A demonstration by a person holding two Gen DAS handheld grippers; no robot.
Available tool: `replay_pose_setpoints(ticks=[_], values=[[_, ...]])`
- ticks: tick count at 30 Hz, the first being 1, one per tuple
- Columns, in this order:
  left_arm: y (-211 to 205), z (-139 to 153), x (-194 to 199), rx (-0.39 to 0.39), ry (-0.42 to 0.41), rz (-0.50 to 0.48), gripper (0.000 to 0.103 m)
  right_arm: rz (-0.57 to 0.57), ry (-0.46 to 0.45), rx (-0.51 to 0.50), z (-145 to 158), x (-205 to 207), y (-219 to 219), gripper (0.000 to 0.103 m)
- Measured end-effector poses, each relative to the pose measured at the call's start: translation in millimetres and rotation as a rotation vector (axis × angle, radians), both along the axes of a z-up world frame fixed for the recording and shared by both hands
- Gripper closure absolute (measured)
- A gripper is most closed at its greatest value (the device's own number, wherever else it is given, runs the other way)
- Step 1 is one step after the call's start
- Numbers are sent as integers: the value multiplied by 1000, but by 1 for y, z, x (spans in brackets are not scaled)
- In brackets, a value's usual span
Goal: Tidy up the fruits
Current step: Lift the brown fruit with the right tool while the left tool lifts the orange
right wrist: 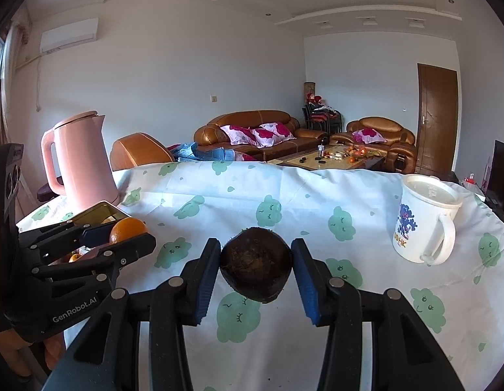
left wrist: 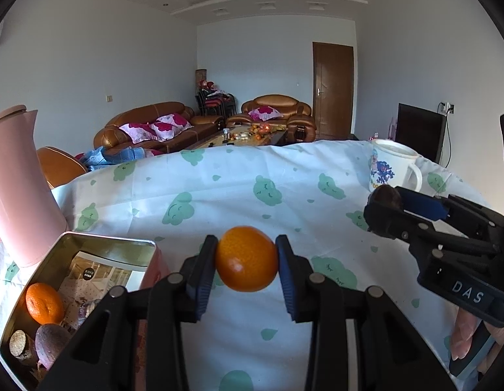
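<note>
My left gripper (left wrist: pixel 246 257) is shut on an orange tangerine (left wrist: pixel 246 259), held above the cloud-print tablecloth (left wrist: pixel 219 192). To its left lies an open metal tin (left wrist: pixel 76 239) holding another tangerine (left wrist: pixel 44 303), a purplish dark fruit (left wrist: pixel 53 340) and a brown round piece (left wrist: pixel 19 343). My right gripper (right wrist: pixel 256 268) is shut on a dark brown round fruit (right wrist: pixel 256 265), also lifted over the cloth. In the left wrist view the right gripper (left wrist: pixel 384 210) shows at the right with that fruit (left wrist: pixel 386 195). The right wrist view shows the left gripper (right wrist: pixel 128 233) and its tangerine (right wrist: pixel 126 228) beside the tin (right wrist: pixel 98 213).
A pink kettle (right wrist: pixel 81 163) stands at the table's far left behind the tin. A white lidded mug (right wrist: pixel 424 218) with a cartoon print stands at the far right. A person's fingers (left wrist: pixel 464 332) hold the right gripper's handle. Sofas and a coffee table lie beyond.
</note>
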State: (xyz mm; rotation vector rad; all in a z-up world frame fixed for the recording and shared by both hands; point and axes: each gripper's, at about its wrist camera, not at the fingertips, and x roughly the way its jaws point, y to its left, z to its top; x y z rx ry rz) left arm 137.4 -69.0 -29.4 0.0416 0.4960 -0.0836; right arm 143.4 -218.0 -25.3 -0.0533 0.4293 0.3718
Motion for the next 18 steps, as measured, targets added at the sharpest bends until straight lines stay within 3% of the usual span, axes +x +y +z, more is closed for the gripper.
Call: replay_pose_setpoints(ticks=[18], values=[[0, 5, -12, 8, -57, 10, 65, 5, -67, -11, 3, -14, 2, 56]])
